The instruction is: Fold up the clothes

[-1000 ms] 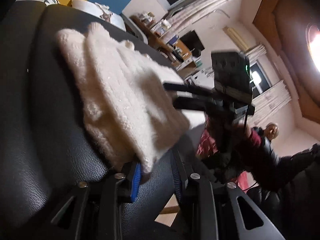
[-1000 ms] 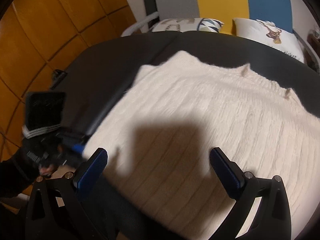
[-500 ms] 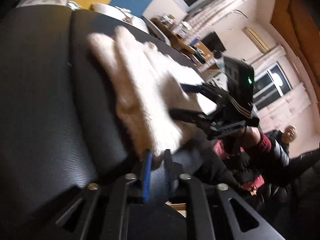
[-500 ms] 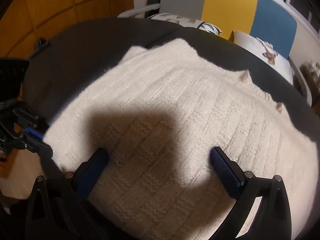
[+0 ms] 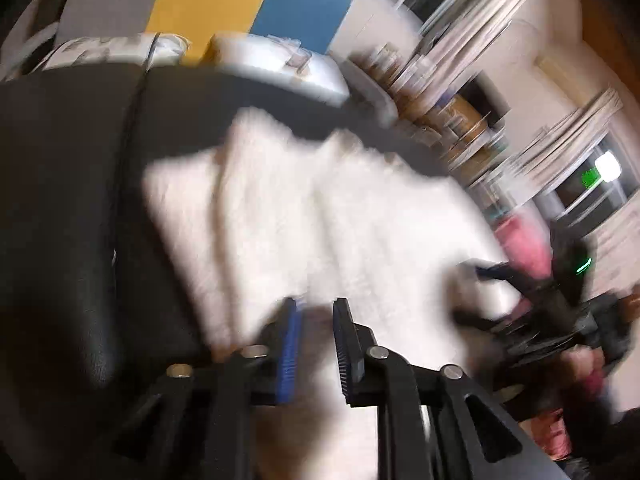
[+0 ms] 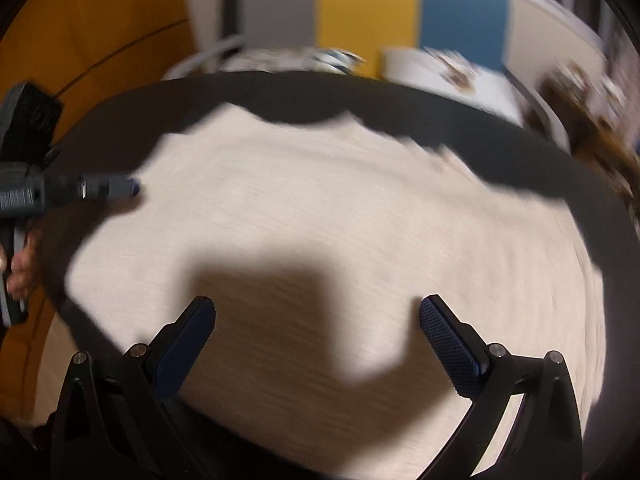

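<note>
Cream knit sweater [image 6: 340, 232] lies spread on the black cushion [image 6: 400, 108]. Left gripper [image 5: 314, 308], jaws narrow, pinches its near edge at the sweater's left side; right gripper [image 6: 318, 308] hovers above it, jaws wide.

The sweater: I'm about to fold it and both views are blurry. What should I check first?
1. Left gripper closed on the sweater edge: cannot tell; jaws narrow, cloth between them, view blurred.
2. Right gripper free: ok, jaws wide open above the knit.
3. Sweater spread flat: ok in the right wrist view.
4. Sweater fully on the black surface: cannot tell; near edge hidden.
5. Grippers apart: ok.
</note>
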The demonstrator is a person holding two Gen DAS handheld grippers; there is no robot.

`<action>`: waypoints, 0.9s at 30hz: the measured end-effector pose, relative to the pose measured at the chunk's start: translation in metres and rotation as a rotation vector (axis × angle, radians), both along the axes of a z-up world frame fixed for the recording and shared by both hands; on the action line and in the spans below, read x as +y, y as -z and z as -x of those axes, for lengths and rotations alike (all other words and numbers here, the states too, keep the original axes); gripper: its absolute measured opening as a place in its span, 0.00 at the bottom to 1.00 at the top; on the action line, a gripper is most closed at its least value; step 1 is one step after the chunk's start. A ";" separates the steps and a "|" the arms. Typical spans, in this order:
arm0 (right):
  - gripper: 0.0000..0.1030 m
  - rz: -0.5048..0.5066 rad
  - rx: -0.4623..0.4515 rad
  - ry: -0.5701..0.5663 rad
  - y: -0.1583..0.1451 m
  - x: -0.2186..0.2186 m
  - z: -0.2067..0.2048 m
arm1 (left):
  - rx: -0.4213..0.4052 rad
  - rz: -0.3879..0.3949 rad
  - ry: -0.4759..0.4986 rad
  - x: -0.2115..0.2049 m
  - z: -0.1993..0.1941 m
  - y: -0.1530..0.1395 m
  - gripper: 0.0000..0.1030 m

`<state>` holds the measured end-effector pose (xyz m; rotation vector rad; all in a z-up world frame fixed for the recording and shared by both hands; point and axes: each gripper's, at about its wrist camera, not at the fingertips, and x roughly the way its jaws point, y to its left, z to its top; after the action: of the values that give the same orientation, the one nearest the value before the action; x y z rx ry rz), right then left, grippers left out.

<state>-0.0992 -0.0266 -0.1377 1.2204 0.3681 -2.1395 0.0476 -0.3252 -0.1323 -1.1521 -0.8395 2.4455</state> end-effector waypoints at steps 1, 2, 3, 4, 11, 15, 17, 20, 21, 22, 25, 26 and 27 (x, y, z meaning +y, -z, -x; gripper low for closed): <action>1.00 0.008 -0.038 0.019 0.009 0.010 -0.003 | -0.009 0.011 -0.004 0.003 0.004 0.000 0.12; 1.00 0.020 -0.004 0.008 0.012 0.011 -0.004 | -0.017 0.022 -0.007 0.006 0.007 0.000 0.11; 1.00 0.015 0.012 0.002 0.012 0.008 -0.005 | -0.026 0.033 -0.011 0.009 0.011 0.000 0.11; 1.00 0.008 0.027 -0.004 0.013 0.005 -0.006 | -0.034 0.045 -0.015 0.012 0.014 0.000 0.11; 1.00 0.100 0.040 0.001 -0.011 0.032 0.000 | -0.024 0.161 -0.025 0.040 0.035 -0.006 0.19; 1.00 0.104 -0.012 0.095 -0.010 0.083 0.007 | -0.106 0.215 0.003 0.052 0.041 0.010 0.19; 1.00 0.098 -0.140 0.147 0.013 0.111 0.018 | -0.052 0.250 0.001 0.056 0.030 0.013 0.19; 1.00 0.203 -0.126 0.125 0.021 0.137 0.010 | -0.095 0.229 -0.020 0.056 0.034 0.006 0.18; 1.00 0.244 -0.137 0.115 0.020 0.142 0.008 | -0.103 0.229 -0.023 0.058 0.036 0.001 0.18; 1.00 0.324 -0.176 0.101 0.017 0.152 0.007 | -0.089 0.244 -0.008 0.065 0.039 -0.005 0.18; 1.00 0.562 -0.225 0.126 0.009 0.194 0.008 | -0.046 0.259 0.061 0.095 0.053 -0.022 0.19; 1.00 0.637 -0.222 0.156 0.006 0.213 0.008 | -0.023 0.257 0.103 0.112 0.060 -0.028 0.19; 1.00 0.693 -0.220 0.208 0.008 0.235 0.010 | -0.001 0.255 0.145 0.128 0.068 -0.034 0.19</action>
<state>-0.1094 0.2080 -0.1455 1.0819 -0.5772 -2.0015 -0.0202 -0.1975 -0.0985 -1.2520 -0.4343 2.4813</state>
